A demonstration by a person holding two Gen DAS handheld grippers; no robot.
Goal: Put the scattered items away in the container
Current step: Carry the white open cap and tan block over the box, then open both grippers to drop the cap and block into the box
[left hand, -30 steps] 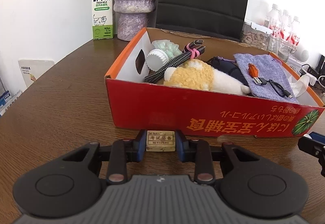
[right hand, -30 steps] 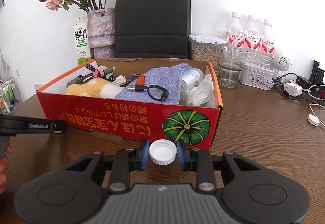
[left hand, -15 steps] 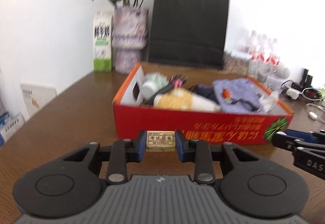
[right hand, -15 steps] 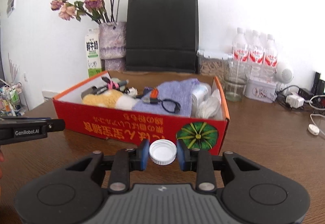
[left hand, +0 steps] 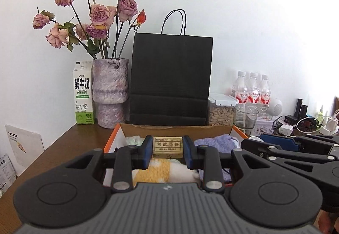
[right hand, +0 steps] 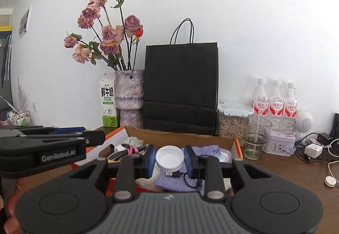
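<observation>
Two tools are up at once: my left tool (left hand: 167,154) is clamped on a small tan eraser (left hand: 167,147), a flat block with printed characters, and my right tool (right hand: 170,160) pinches a round white ribbed bottle cap (right hand: 170,159) by its rim. Both hang over the near end of the cardboard box (right hand: 180,134), orange along the edge, whose front wall my tool bodies hide. Under the eraser lies a fuzzy yellow-and-white plush toy (left hand: 163,172), half covered; under the cap, a knitted lilac pouch (right hand: 175,181) with a black cable (right hand: 190,183). Beyond, on the wooden surface (right hand: 281,172), stand a matte black paper bag (right hand: 181,87) and a rough vase (right hand: 129,96).
</observation>
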